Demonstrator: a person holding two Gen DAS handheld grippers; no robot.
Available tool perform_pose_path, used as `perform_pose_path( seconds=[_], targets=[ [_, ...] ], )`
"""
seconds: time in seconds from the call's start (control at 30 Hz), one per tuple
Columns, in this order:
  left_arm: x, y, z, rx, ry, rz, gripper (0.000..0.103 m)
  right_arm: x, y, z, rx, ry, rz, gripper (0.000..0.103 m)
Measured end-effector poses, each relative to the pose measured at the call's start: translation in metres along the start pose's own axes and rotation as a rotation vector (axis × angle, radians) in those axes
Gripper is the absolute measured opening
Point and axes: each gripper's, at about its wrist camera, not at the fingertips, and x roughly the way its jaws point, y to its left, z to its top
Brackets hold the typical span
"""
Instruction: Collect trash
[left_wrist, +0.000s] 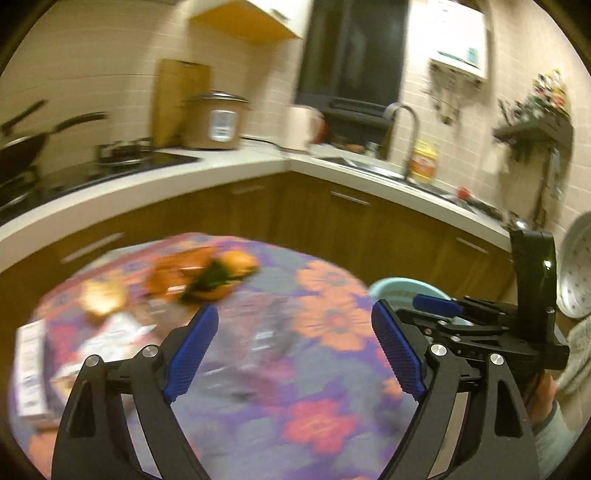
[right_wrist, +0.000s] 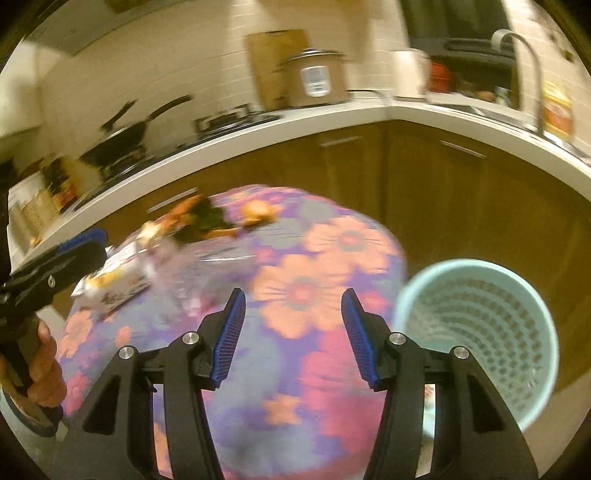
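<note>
A round table with a floral cloth (left_wrist: 325, 369) (right_wrist: 295, 369) carries blurred trash. There are orange wrappers with something dark green (left_wrist: 199, 273) (right_wrist: 199, 221), a white-and-yellow packet (left_wrist: 114, 332) (right_wrist: 114, 277), a white box (left_wrist: 31, 369) and crumpled clear plastic (left_wrist: 266, 332) (right_wrist: 192, 273). A pale teal mesh bin (right_wrist: 476, 332) (left_wrist: 399, 288) stands to the right of the table. My left gripper (left_wrist: 293, 308) (right_wrist: 81, 243) is open over the cloth, nothing between its blue pads. My right gripper (right_wrist: 293, 295) (left_wrist: 439, 306) is open too and holds nothing, just left of the bin.
An L-shaped white counter (left_wrist: 221, 173) over brown cabinets curves behind the table. On it are a stove with pans (left_wrist: 37, 147), a rice cooker (left_wrist: 214, 122) and a sink with a faucet (left_wrist: 406, 140). A white dotted dish (left_wrist: 576, 269) is at the far right.
</note>
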Motion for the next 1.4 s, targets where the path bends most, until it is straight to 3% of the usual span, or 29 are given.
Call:
perform_pose_path(
  seconds=[0.23,0.43,0.57,0.73,0.93,1.2,1.27,1.4],
  targets=[
    [-0.042,0.086,-0.016,-0.096,-0.027,0.168,0.088,0.037,0.064,-0.002,-0.079,0.07,0.067,0.051],
    [-0.03,0.139,-0.031,-0.201,0.048,0.195,0.088,0.068,0.092,-0.006,-0.111,0.14,0.061,0.051],
    [-0.012,0.154,-0.04,-0.227,0.11,0.202,0.088,0.087,0.099,-0.011,-0.123,0.195,0.018,0.051],
    [-0.001,0.156,-0.045,-0.197,0.154,0.231,0.088,0.097,0.093,-0.017,-0.109,0.225,-0.01,0.05],
    [-0.002,0.151,-0.051,-0.207,0.186,0.173,0.088,0.087,0.07,-0.015,-0.053,0.2,-0.045,0.05],
    [-0.006,0.121,-0.053,-0.218,0.222,-0.012,0.088,0.07,0.027,-0.008,0.021,0.167,-0.089,0.051],
    [-0.004,0.111,-0.053,-0.185,0.226,0.011,0.089,0.066,0.025,-0.006,0.033,0.162,-0.067,0.051],
    [0.008,0.097,-0.052,-0.072,0.245,0.161,0.089,0.062,0.031,-0.003,0.059,0.142,0.005,0.074]
  ],
)
